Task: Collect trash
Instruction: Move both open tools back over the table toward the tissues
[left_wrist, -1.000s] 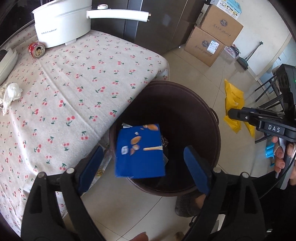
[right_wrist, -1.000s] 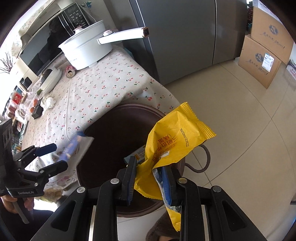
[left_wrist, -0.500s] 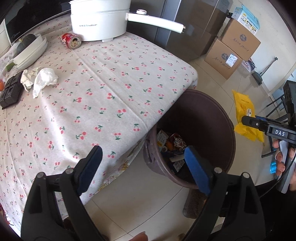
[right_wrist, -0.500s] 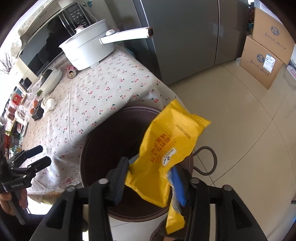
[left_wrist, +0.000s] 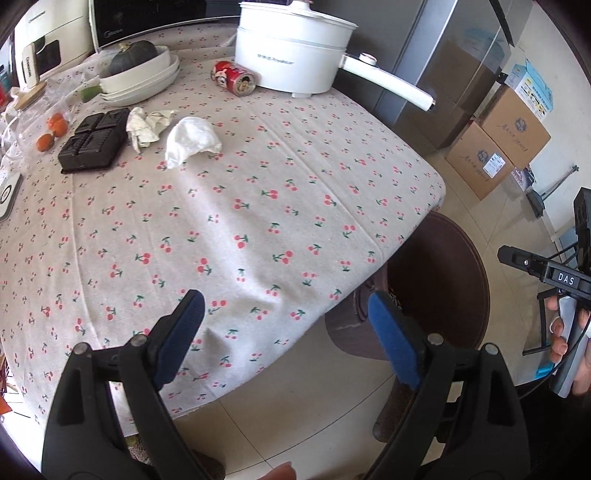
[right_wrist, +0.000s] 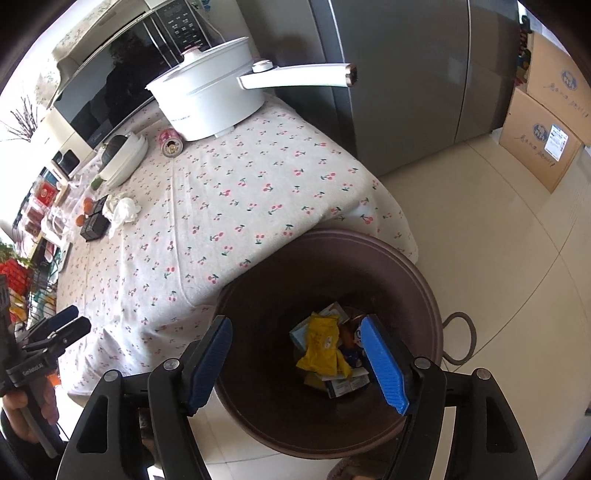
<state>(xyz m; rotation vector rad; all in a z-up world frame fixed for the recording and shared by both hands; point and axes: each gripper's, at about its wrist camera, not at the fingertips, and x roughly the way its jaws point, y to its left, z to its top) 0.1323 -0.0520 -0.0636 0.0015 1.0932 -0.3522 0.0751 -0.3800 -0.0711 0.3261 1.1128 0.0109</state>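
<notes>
1. Over the brown bin (right_wrist: 417, 266), our right gripper (right_wrist: 301, 363) has just been opening; its jaws stand spread, nothing between them. The yellow wrapper (right_wrist: 323, 343) it pinched earlier now lies inside.
2. Our left gripper (left_wrist: 284, 334), spread and empty, has swung over the table (left_wrist: 229, 206).
3. Remaining: white tissue (left_wrist: 192, 138), crumpled paper (left_wrist: 146, 123), red can (left_wrist: 234, 77). We judge the route unobstructed.

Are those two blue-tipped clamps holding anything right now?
No. The left gripper is open over the table edge. The right gripper has just been opening, with nothing between its jaws; the yellow wrapper lies in the bin.
</notes>
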